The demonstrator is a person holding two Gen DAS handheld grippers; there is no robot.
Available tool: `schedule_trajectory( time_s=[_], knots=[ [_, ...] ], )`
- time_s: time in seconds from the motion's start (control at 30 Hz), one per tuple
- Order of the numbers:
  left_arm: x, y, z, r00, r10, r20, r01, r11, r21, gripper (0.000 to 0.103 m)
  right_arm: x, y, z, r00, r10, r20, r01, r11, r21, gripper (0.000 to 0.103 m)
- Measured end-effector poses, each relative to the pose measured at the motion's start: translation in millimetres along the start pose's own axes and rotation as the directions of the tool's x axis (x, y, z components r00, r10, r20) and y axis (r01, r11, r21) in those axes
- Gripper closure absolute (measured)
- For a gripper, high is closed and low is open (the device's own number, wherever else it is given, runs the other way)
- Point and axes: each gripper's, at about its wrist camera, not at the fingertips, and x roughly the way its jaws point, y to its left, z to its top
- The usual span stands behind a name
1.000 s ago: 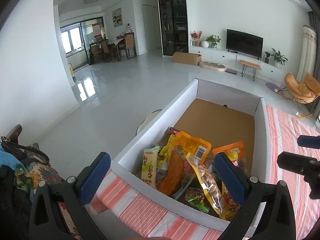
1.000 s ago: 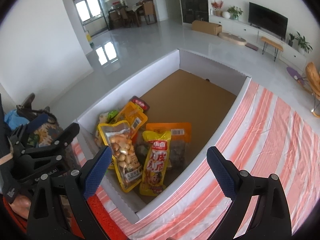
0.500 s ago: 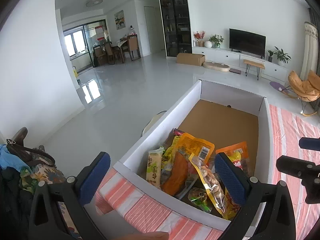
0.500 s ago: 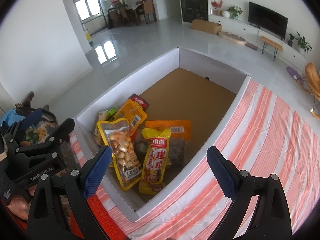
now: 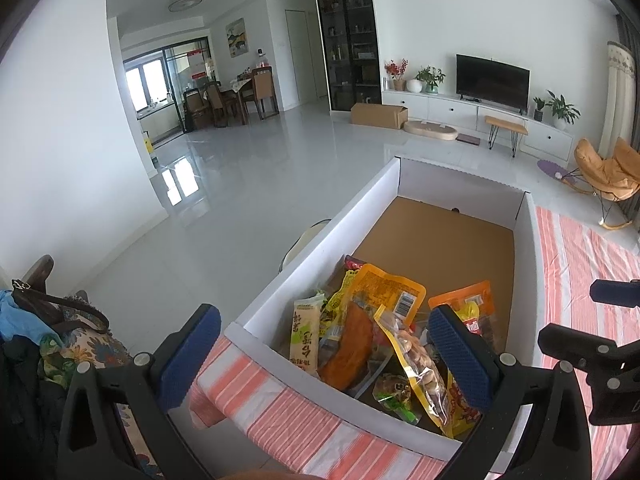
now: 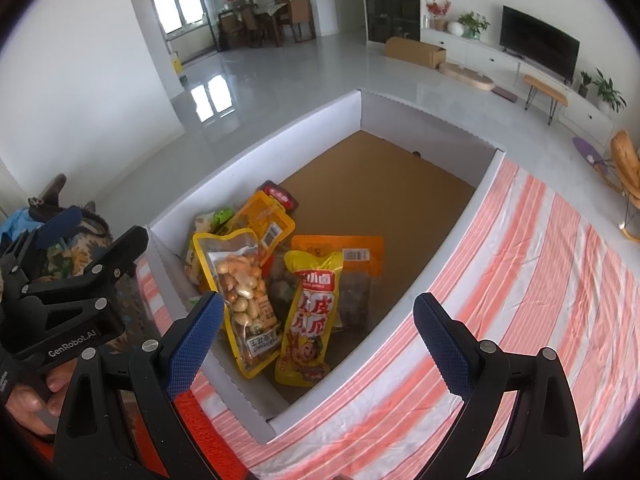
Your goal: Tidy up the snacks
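A white cardboard box with a brown floor stands on a striped cloth. Several snack packs lie piled at its near end: a clear yellow-edged peanut pack, a yellow pack with red print, an orange pack, and a pale green-lettered pack. My left gripper is open and empty above the box's near end. My right gripper is open and empty above the pile; it also shows at the right edge of the left wrist view.
The orange-and-white striped cloth covers the surface right of the box. A bag and clothes lie to the left. The far half of the box floor is bare. Beyond is a tiled living room floor.
Both grippers have drawn back and risen slightly, so the box sits a little lower and farther in both views. The snacks have not moved. Both grippers stay open.
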Motion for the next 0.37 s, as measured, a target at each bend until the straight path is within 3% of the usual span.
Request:
schedule_trajectory(
  time_s=[0.37],
  knots=[
    [1.9, 1.5, -2.2, 1.000, -0.008, -0.006, 0.008, 1.000, -0.004, 0.000, 8.8, 0.9, -5.5, 1.000, -0.001, -0.018, 0.001, 1.000, -0.005, 0.006]
  ],
)
